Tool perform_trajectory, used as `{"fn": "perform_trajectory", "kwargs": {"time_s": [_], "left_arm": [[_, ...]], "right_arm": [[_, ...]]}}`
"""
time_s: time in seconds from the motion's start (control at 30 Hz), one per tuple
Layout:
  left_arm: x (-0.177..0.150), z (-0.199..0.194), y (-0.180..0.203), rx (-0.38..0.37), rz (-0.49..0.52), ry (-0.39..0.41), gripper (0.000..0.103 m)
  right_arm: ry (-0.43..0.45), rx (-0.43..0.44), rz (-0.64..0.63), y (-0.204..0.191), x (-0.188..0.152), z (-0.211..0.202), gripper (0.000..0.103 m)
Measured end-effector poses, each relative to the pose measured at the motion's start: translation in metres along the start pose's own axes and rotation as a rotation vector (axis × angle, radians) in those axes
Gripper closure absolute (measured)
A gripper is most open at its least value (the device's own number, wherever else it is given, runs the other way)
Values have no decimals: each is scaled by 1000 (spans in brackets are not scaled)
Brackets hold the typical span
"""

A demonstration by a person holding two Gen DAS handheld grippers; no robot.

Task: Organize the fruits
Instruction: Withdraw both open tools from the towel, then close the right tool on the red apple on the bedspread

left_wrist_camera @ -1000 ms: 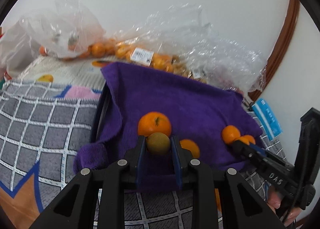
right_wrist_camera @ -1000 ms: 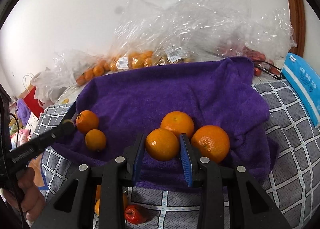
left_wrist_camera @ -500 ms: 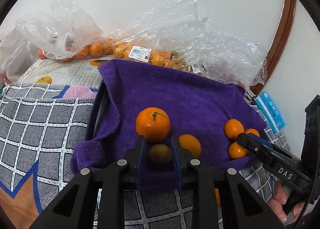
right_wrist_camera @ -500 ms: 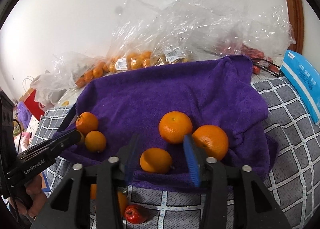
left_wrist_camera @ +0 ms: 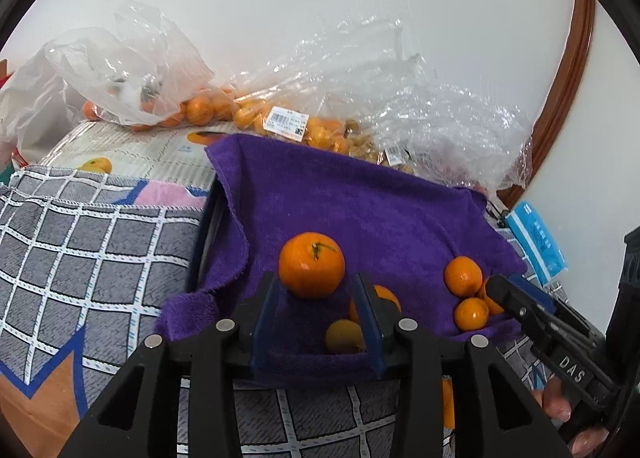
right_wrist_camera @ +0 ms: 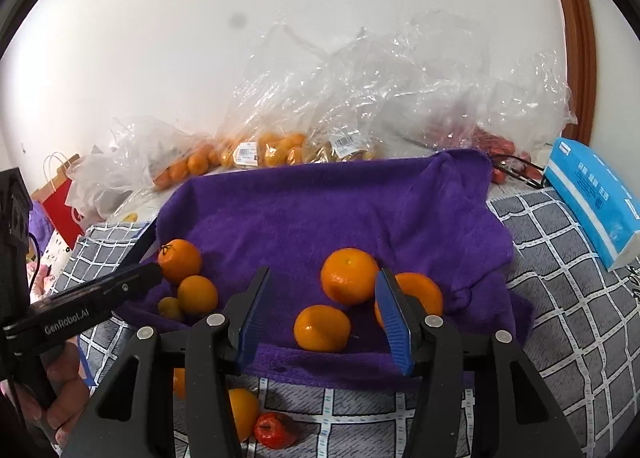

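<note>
The right gripper (right_wrist_camera: 326, 318) is seen opening at lower centre — an orange (right_wrist_camera: 322, 328) lies unpressed between its jaws on the purple towel (right_wrist_camera: 340, 210).

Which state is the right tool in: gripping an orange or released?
Released: the right tool is opening, its pads clear of the orange lying on the purple towel.

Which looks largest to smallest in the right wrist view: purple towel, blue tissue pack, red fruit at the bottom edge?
1. purple towel
2. blue tissue pack
3. red fruit
The fruit sits nearest the camera and still looks smallest.
</note>
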State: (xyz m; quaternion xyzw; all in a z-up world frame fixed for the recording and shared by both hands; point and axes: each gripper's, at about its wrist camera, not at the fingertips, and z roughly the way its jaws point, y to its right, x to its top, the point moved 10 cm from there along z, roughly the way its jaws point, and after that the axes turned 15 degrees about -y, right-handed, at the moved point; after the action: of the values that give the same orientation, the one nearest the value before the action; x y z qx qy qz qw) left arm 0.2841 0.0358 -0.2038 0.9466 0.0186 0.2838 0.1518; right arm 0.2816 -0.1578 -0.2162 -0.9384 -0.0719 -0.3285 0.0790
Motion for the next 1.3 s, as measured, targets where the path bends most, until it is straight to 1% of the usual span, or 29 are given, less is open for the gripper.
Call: {"fn": "perform_trajectory", "kwargs": {"time_s": [0.07, 0.13, 0.2, 0.3, 0.33, 0.37, 0.43, 0.5, 0.57, 0.63, 0.7, 0.8, 0.87, 0.93, 1.0, 1.13, 1.3], "left_arm": [[2, -5, -2, 2, -4, 21, 61], [5, -8, -4, 8, -10, 35, 60], [6, -9, -6, 3, -17, 36, 60], [7, -8, -9, -2, -30, 32, 60], [8, -8, -9, -6, -34, 31, 60], [8, -8, -10, -13, -42, 30, 60], [8, -8, -12, -24, -53, 23, 60], [9, -9, -12, -47, -66, 22, 60], [9, -12, -13, -51, -70, 29, 60], [10, -13, -14, -34, -68, 36, 59], [9, -14, -13, -33, -65, 35, 59], [9, -15, -9, -40, -58, 35, 58], [9, -14, -7, -38, -50, 34, 58], [8, -14, -5, -42, -47, 31, 58], [8, -15, -4, -45, -45, 32, 58], [7, -13, -5, -35, -43, 30, 58], [7, -9, -8, -25, -51, 17, 57]], "right_arm": [[17, 10, -15, -4, 0, -3, 51], [31, 21, -35, -10, 0, -7, 51], [-1, 39, -67, -16, -3, -5, 51], [-13, 65, -71, -18, -5, -3, 51], [-13, 71, -73, -18, -5, -4, 53], [-12, 74, -74, -18, -5, -5, 58], [-4, 76, -67, -17, -3, -8, 62], [8, 71, -65, -15, -2, -13, 64], [12, 72, -56, -12, -3, -16, 65], [-15, 52, -54, -9, -10, -16, 65], [-34, 34, -52, -6, -20, -16, 65], [-111, 50, -65, -9, -43, -11, 65], [-134, 53, -78, -11, -56, -11, 65], [-161, 61, -97, -14, -68, -10, 68], [-182, 64, -114, -17, -77, -9, 73], [-204, 62, -129, -21, -84, -6, 74], [-206, 63, -134, -21, -84, -6, 74]]}}
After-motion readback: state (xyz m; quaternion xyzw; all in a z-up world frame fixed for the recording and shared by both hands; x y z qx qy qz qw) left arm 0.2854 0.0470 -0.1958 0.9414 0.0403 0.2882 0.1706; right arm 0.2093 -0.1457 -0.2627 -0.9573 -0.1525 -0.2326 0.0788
